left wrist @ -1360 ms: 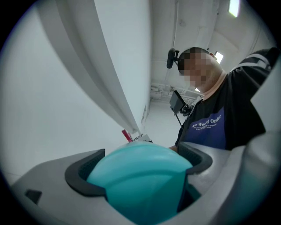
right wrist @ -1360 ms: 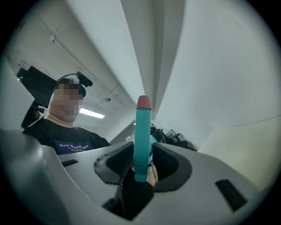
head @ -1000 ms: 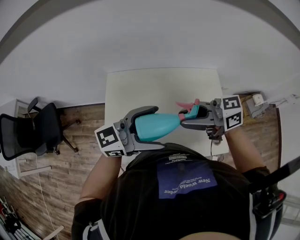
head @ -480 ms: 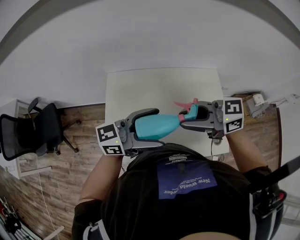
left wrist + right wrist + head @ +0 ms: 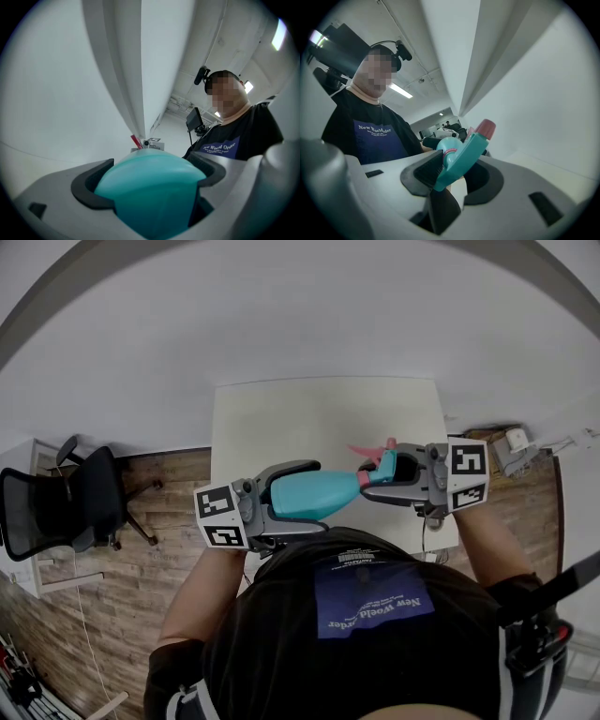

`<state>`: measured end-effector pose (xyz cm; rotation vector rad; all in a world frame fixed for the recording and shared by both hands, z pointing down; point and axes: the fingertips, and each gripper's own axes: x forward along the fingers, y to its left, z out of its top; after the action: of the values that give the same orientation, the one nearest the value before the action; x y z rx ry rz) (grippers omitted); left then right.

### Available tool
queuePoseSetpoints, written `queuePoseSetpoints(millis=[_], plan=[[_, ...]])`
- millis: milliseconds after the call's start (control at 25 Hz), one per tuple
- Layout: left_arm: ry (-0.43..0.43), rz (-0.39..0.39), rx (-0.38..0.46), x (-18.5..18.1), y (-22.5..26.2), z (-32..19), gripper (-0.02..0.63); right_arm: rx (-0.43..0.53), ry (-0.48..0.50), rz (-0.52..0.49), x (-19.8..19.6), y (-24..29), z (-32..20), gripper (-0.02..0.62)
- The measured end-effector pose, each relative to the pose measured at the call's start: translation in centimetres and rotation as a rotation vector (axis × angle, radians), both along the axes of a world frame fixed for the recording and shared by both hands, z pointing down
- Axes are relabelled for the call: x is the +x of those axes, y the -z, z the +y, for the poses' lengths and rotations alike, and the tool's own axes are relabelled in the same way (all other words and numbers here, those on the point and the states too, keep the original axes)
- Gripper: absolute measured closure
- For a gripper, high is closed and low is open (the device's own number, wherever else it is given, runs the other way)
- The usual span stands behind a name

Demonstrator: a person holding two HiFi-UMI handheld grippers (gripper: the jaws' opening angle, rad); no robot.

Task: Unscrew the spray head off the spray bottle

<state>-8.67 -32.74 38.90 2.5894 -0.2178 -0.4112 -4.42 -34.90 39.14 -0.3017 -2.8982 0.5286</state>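
Observation:
I hold a teal spray bottle (image 5: 314,493) level in the air above the near edge of the white table (image 5: 319,423). My left gripper (image 5: 298,498) is shut on the bottle's rounded body (image 5: 150,192), whose base fills the space between the dark pads. My right gripper (image 5: 382,479) is shut on the teal spray head (image 5: 461,157), whose pink nozzle tip (image 5: 486,127) sticks out past the jaws. The pink trigger (image 5: 364,449) points away from me. The two grippers face each other along the bottle.
A black office chair (image 5: 61,502) stands on the wood floor at the left. A small stand with a white box (image 5: 514,442) is at the table's right. The person's dark shirt (image 5: 361,615) is just below the grippers.
Both grippers have rolled slightly about the bottle's axis; the marker cubes show turned faces. The pink trigger has swung a little upward in the picture. The bottle stays in the same place.

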Motion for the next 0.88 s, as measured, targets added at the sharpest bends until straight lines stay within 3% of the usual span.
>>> queuePoseSetpoints(millis=[400, 520, 600, 680, 760, 880], plan=[[-0.029, -0.005, -0.03, 0.2, -0.6, 0.0, 0.084, 0.027, 0.005, 0.001, 0.0, -0.2, 0.1, 0.469], [-0.085, 0.111, -0.189, -0.3, -0.9, -0.3, 0.084, 0.145, 0.031, -0.003, -0.4, 0.4, 0.7, 0.469], [-0.134, 0.222, -0.337, -0.7, -1.3, -0.4, 0.084, 0.277, 0.081, 0.038, -0.5, 0.3, 1.5, 0.471], [-0.153, 0.275, -0.42, -0.7, -1.7, -0.6, 0.084, 0.346, 0.117, 0.074, -0.4, -0.2, 1.9, 0.471], [-0.146, 0.273, -0.434, -0.6, -1.8, -0.7, 0.084, 0.348, 0.123, 0.075, -0.2, -0.4, 1.9, 0.471], [-0.119, 0.221, -0.38, -0.7, -1.6, -0.8, 0.083, 0.336, 0.106, 0.073, -0.4, -0.5, 1.7, 0.471]])
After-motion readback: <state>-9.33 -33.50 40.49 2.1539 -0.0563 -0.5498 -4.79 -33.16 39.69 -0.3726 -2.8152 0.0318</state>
